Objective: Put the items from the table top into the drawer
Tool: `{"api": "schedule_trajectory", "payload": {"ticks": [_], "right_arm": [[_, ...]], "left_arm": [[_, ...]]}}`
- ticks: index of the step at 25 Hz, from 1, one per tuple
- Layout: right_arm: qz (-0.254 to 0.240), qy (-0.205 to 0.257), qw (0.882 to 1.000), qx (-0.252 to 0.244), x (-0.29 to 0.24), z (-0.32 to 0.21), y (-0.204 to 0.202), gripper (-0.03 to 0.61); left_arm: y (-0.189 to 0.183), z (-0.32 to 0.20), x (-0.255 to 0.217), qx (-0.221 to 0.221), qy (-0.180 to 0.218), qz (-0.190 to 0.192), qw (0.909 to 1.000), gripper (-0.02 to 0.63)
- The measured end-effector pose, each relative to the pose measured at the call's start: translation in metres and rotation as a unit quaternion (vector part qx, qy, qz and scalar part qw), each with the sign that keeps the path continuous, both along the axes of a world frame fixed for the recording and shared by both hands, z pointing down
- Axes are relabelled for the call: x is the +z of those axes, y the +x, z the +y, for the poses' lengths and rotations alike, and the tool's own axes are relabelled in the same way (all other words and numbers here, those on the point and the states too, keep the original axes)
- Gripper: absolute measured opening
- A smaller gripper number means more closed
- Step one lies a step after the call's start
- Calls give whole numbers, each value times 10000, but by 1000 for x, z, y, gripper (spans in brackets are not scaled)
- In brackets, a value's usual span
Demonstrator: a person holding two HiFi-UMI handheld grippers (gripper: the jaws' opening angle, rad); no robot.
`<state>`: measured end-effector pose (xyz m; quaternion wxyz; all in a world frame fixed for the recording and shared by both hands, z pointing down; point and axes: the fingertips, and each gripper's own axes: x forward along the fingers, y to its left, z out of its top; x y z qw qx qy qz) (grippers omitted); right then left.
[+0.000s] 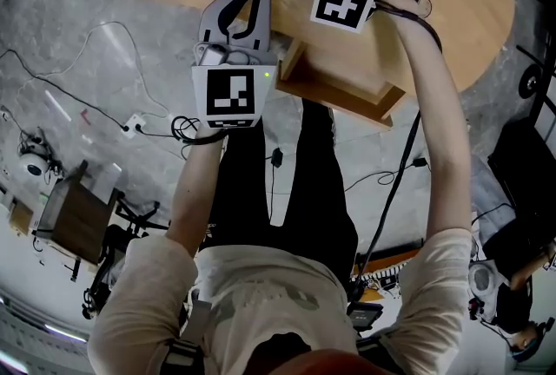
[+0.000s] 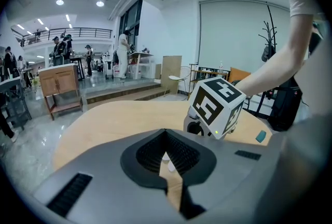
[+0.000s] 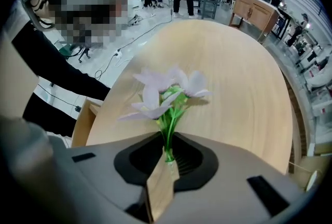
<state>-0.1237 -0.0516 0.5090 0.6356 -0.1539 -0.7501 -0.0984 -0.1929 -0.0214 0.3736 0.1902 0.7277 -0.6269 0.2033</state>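
Right hand-held gripper (image 3: 168,158) is pinched on the thin green stem of the flower (image 3: 166,96), low down, with the pale blooms fanning out beyond the jaws over the worktop (image 1: 434,9). I can't tell whether the blooms are clear of the wood yet. Left hand-held gripper (image 2: 167,163) hangs off the near edge, its jaws all but pressed together with nothing in them.

Here's my worry: that stem is skinny and slick-looking, and the grip is on one short stretch of it. A quick swing toward the drawer (image 1: 343,97) could let the flower pivot or slide out. The head is wider than the stem too, so the petals may snag on the worktop's lip or the drawer's rim on the way down.

Room-wise, the worktop around the flower is bare, so lifting should be free. The drawer stands open under the near edge, between my two grippers, and the left one sits just beside its left corner. I'd keep it out of the path, and mind the cable running along the right arm.
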Motion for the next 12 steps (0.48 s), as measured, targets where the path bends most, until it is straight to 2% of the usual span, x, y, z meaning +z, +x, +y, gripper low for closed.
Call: {"api": "schedule_trajectory", "payload": {"ticks": [3, 6, 10, 12], "right_arm": [[-94, 53, 9999, 19, -1, 2, -1, 38], [-305, 43, 9992, 260, 0, -1, -2, 23], [-591, -48, 9948, 824, 0, -2, 3, 20], [-976, -137, 9864, 1315, -13, -2, 2, 21]], "left_arm": [[0, 5, 2, -22, -41, -23, 10000, 6], [-1, 2, 4, -67, -56, 15, 10000, 6], [2, -4, 1, -16, -7, 0, 10000, 6], [2, -7, -3, -29, 33, 25, 10000, 6]]}}
